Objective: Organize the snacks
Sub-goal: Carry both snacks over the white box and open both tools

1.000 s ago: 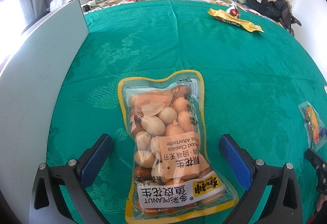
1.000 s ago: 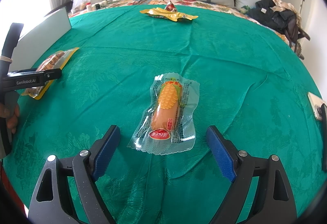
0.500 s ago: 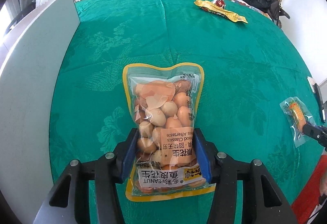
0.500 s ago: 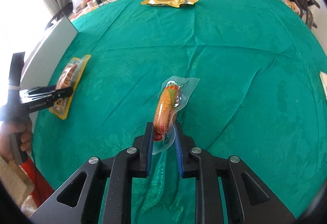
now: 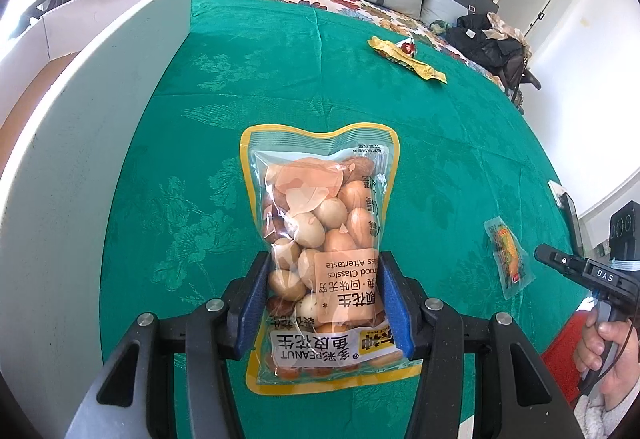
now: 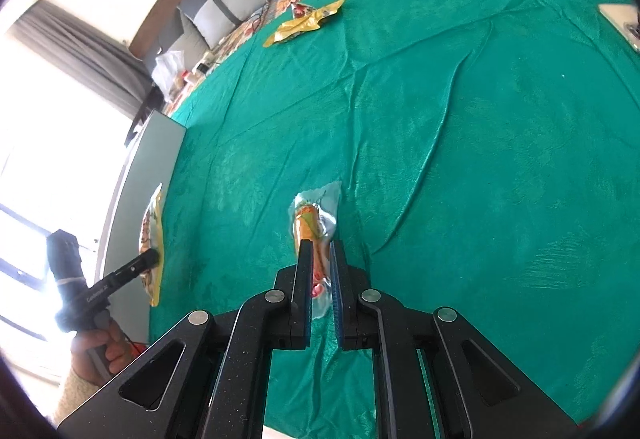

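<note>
My left gripper (image 5: 322, 303) is shut on a clear, yellow-edged bag of peanuts (image 5: 320, 239) and holds it above the green cloth. The bag also shows in the right wrist view (image 6: 151, 239), edge on, beside the grey box. My right gripper (image 6: 320, 271) is shut on a clear packet with a corn sausage (image 6: 310, 227) and holds it tilted above the cloth. That packet also shows in the left wrist view (image 5: 508, 257), held by the right gripper (image 5: 536, 253).
A grey-white box wall (image 5: 80, 143) stands along the left edge of the green cloth (image 5: 420, 111). A yellow wrapper with a small red snack (image 5: 404, 53) lies at the far side. Pillows and a dark bag sit beyond. A phone (image 6: 620, 19) lies at the right.
Both grippers closed on their packets, then lifted them off the cloth. The right gripper has tilted and swung toward the left, and the left gripper has risen with the peanut bag.
</note>
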A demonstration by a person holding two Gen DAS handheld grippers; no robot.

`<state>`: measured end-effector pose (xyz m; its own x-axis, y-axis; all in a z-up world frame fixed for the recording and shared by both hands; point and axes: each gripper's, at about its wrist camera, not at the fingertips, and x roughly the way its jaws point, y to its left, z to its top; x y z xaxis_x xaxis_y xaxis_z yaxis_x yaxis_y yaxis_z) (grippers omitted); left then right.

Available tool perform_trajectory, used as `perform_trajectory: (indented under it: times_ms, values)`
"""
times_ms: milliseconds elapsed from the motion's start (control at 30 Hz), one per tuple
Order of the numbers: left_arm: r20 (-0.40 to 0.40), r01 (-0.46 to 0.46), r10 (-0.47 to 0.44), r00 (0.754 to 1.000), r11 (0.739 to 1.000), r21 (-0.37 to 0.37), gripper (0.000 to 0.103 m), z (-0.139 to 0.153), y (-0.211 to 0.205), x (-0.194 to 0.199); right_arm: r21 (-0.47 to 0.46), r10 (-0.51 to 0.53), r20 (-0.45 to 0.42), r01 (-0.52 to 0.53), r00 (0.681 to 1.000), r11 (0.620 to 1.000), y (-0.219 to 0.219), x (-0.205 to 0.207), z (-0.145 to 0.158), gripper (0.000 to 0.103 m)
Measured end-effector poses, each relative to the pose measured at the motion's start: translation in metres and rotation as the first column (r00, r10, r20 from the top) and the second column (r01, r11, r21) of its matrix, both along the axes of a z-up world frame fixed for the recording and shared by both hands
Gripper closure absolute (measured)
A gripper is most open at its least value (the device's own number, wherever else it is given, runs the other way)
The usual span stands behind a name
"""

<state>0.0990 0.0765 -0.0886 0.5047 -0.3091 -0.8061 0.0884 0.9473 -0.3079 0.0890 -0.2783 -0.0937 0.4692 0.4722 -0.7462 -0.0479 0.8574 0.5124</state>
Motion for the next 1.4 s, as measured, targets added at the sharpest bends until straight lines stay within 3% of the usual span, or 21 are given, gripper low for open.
perform_trajectory:
  times_ms: [33, 100, 167, 267, 300, 333, 367, 433, 567, 800, 867, 1000, 1167, 1400]
  values:
    - [0.003, -0.001, 0.001, 1.0, 1.0, -0.009, 0.051, 0.0, 0.0, -0.003, -0.073, 0.009, 0.014, -0.008, 1.0, 0.997, 0.008, 0.0, 0.006, 0.083]
    - [0.01, -0.003, 0.004, 1.0, 1.0, -0.027, 0.051, 0.001, -0.001, -0.008, -0.21, 0.057, 0.069, -0.042, 0.996, 0.977, 0.026, 0.003, 0.018, 0.025]
    - [0.019, -0.004, 0.005, 1.0, 0.999, -0.041, 0.051, 0.004, -0.003, -0.012, -0.334, 0.124, 0.106, -0.082, 0.987, 0.939, 0.046, 0.007, 0.02, 0.024]
    - [0.04, 0.003, -0.001, 0.999, 0.998, -0.056, 0.051, 0.014, -0.006, -0.017, -0.449, 0.237, -0.037, -0.229, 0.971, 0.864, 0.08, 0.025, -0.01, 0.03]
    - [0.051, 0.005, -0.001, 0.999, 0.998, -0.063, 0.051, 0.019, -0.006, -0.02, -0.492, 0.256, -0.075, -0.26, 0.964, 0.831, 0.089, 0.026, -0.02, 0.045]
    - [0.065, 0.005, -0.001, 0.998, 0.998, -0.07, 0.051, 0.026, -0.004, -0.023, -0.542, 0.278, -0.035, -0.252, 0.96, 0.802, 0.095, 0.023, -0.019, 0.06]
    - [0.081, 0.004, 0.002, 0.997, 0.997, -0.077, 0.051, 0.033, -0.002, -0.026, -0.541, 0.271, -0.044, -0.251, 0.962, 0.803, 0.093, 0.022, -0.017, 0.067]
    - [0.108, -0.001, 0.01, 0.994, 0.996, -0.086, 0.051, 0.048, 0.005, -0.034, -0.443, 0.227, -0.057, -0.229, 0.972, 0.867, 0.082, 0.025, -0.011, 0.077]
    - [0.15, -0.021, 0.04, 0.988, 0.991, -0.132, 0.051, 0.075, 0.023, -0.047, -0.318, 0.163, 0.01, -0.152, 0.987, 0.936, 0.06, 0.018, 0.012, 0.081]
    - [0.231, -0.078, 0.123, 0.965, 0.978, -0.194, 0.051, 0.122, 0.076, -0.064, -0.049, 0.149, 0.107, -0.145, 0.983, 0.988, 0.069, 0.02, 0.065, 0.081]
    - [0.247, -0.114, 0.159, 0.956, 0.975, -0.189, 0.051, 0.131, 0.099, -0.069, 0.04, 0.162, 0.147, -0.169, 0.976, 0.985, 0.08, 0.022, 0.082, 0.081]
    - [0.257, -0.204, 0.241, 0.936, 0.965, -0.163, 0.051, 0.137, 0.149, -0.074, 0.092, 0.216, 0.248, -0.245, 0.944, 0.965, 0.115, 0.014, 0.116, 0.081]
    - [0.238, -0.31, 0.34, 0.91, 0.938, -0.155, 0.051, 0.128, 0.213, -0.079, 0.199, 0.299, 0.232, -0.346, 0.926, 0.917, 0.175, 0.02, 0.131, 0.081]
    - [0.183, -0.436, 0.451, 0.874, 0.892, -0.117, 0.051, 0.105, 0.286, -0.086, 0.18, 0.486, 0.251, -0.534, 0.837, 0.826, 0.318, 0.019, 0.144, 0.08]
